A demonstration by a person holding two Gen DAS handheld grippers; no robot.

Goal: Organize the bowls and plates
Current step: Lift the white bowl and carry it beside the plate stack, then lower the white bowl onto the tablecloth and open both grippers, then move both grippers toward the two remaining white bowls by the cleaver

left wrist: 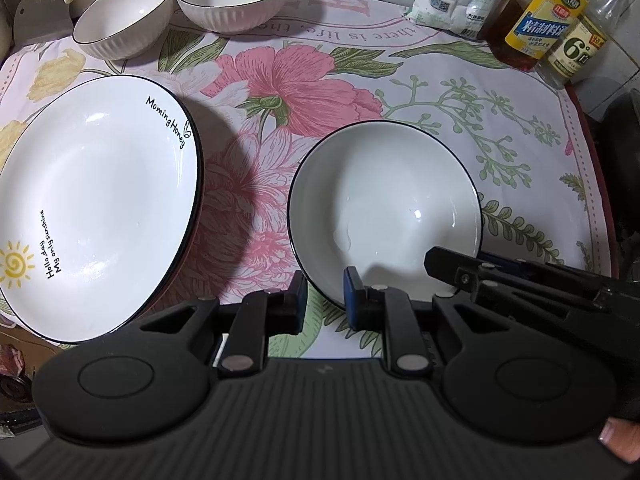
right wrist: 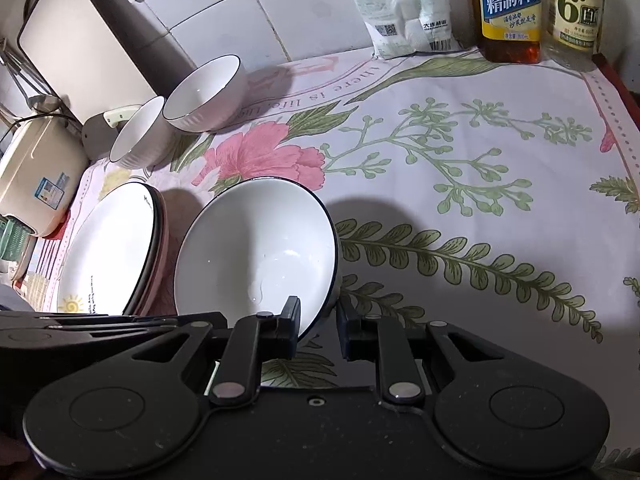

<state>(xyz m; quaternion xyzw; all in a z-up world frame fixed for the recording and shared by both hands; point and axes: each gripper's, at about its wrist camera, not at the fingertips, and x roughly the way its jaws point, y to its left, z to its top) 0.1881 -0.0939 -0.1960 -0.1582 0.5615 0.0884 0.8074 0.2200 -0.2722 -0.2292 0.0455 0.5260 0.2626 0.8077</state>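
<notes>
Bowl (left wrist: 384, 204) nearest the cameras rests on the flowered counter (left wrist: 500, 152), its near rim pinched between the narrow jaws of both the left gripper (left wrist: 325, 294) and the right gripper (right wrist: 318, 322). Just beside it, the plates (left wrist: 92, 208) already sit stacked. Farther back, two smaller bowls (left wrist: 180, 8) stand side by side, unstacked, so nesting the bowls looks left to do.
</notes>
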